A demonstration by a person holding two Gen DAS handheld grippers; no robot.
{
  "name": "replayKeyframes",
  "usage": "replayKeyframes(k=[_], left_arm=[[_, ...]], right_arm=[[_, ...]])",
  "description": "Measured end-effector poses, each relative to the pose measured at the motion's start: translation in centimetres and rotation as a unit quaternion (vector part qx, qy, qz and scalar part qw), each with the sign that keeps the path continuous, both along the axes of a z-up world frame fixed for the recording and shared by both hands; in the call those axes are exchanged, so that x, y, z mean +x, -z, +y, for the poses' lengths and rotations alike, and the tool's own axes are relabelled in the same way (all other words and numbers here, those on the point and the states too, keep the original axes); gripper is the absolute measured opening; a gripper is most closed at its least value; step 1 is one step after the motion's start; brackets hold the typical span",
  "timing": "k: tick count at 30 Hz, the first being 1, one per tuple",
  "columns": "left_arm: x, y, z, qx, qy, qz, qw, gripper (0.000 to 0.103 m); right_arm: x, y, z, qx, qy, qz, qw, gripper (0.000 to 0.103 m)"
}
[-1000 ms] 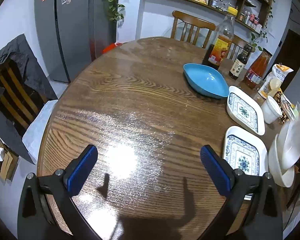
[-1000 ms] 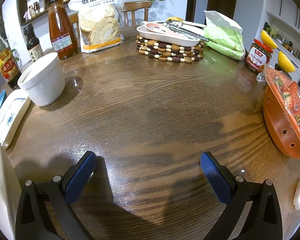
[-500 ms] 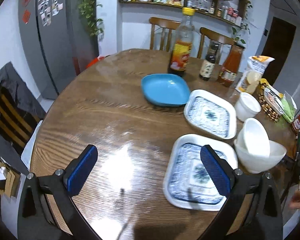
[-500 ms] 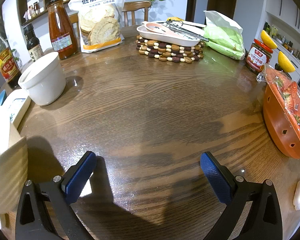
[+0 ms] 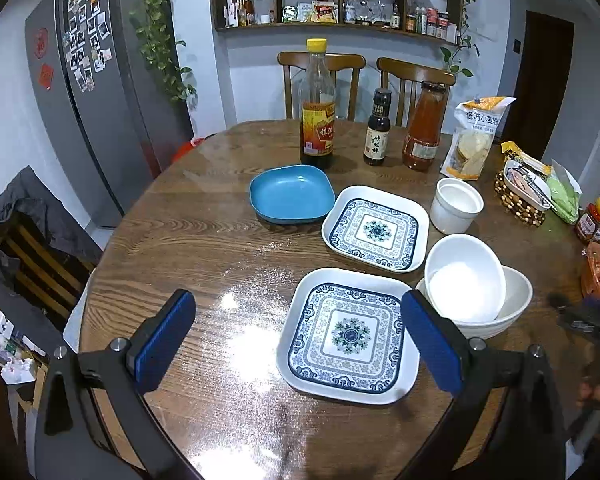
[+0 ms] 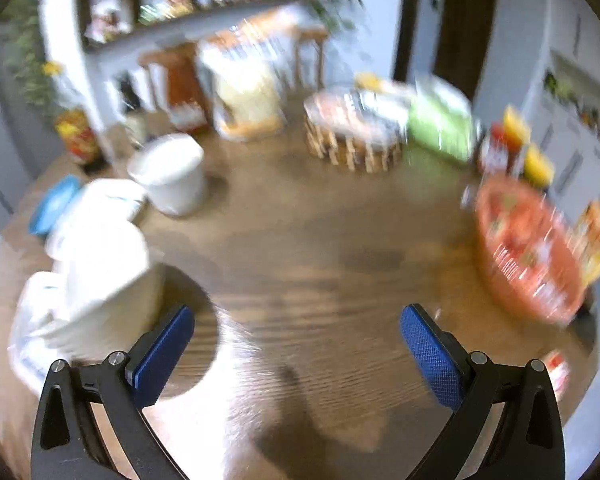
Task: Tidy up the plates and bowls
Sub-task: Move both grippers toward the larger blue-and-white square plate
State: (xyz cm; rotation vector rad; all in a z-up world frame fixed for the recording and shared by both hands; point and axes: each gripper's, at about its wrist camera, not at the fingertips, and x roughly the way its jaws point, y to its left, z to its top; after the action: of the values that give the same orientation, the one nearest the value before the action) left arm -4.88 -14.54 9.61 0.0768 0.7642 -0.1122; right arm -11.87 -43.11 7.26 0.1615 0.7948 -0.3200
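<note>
Near plate [image 5: 348, 338]: looks stiff, glazed, likely slippery and breakable; take it by a raised rim edge.
Position: on the table [image 5: 188, 240], its right half between the left tongs' [image 5: 298, 340] spread fingers.
Bowls [image 5: 476, 292]: nested, just right.
Right tongs [image 6: 296, 350]: released, empty.

— Where is free room seen on the desk [image 5: 188, 248]?
— Bare wood is seen across the left and lower-left of the left wrist frame, up to the blue dish [image 5: 292, 194].
— What is blocked?
— The right half is crowded: two patterned plates [image 5: 350, 332], nested white bowls [image 5: 476, 292] and a white cup [image 5: 456, 210], closely set. Bottles [image 5: 318, 120] line the top centre. In the blurred right wrist frame, the middle is left open.
</note>
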Motion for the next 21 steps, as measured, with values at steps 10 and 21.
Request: replayKeyframes(k=[10, 21], left_arm=[[-1.2, -0.6, -0.7, -0.015, 0.015, -0.015, 0.9997, 0.103], [-1.3, 0.4, -0.1, -0.018, 0.018, -0.003, 0.9997, 0.103]], right_arm=[[7.8, -0.4, 4.5, 0.003, -0.08, 0.034, 0.996, 0.103], [-1.5, 2.8, 3.7, 0.015, -0.069, 0.075, 0.995, 0.103]])
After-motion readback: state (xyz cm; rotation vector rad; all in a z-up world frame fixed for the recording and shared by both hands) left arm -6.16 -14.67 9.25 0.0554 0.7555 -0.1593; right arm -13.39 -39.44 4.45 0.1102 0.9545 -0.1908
